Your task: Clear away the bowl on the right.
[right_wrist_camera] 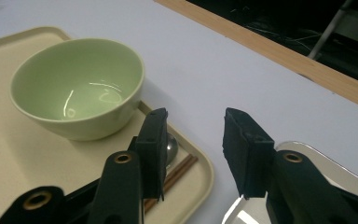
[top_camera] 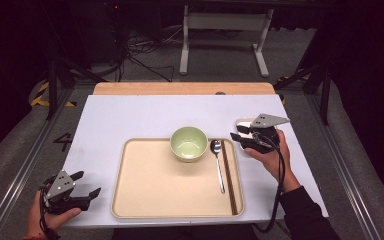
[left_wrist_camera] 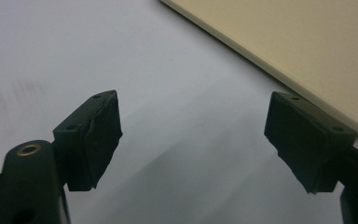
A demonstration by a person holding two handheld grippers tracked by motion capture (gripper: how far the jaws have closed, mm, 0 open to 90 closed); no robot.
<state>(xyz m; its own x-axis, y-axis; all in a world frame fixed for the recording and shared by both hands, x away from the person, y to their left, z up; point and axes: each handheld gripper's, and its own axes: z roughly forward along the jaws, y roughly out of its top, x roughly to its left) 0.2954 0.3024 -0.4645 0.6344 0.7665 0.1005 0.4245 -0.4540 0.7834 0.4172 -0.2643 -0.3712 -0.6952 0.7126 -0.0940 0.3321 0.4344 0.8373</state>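
A pale green bowl [top_camera: 189,143] stands empty at the far middle of a beige tray [top_camera: 125,175]. Right of the bowl on the tray lie a metal spoon [top_camera: 218,165] and dark chopsticks [top_camera: 229,180], side by side. My right gripper [top_camera: 236,129] hovers just off the tray's far right corner, open, with nothing between its jaws. In the right gripper view the right gripper [right_wrist_camera: 195,140] points past the spoon [right_wrist_camera: 171,147] and chopsticks [right_wrist_camera: 177,170] toward the bowl [right_wrist_camera: 74,88]. My left gripper [top_camera: 89,183] rests open at the table's near left, beside the tray [left_wrist_camera: 307,46]; its jaws stand wide around bare table [left_wrist_camera: 193,135].
A shiny metal plate [right_wrist_camera: 335,172] lies on the white table cover [top_camera: 145,115] under my right gripper. A wooden strip [top_camera: 180,88] runs along the table's far edge. Beyond it, a white stand [top_camera: 225,30] and cables sit on the floor.
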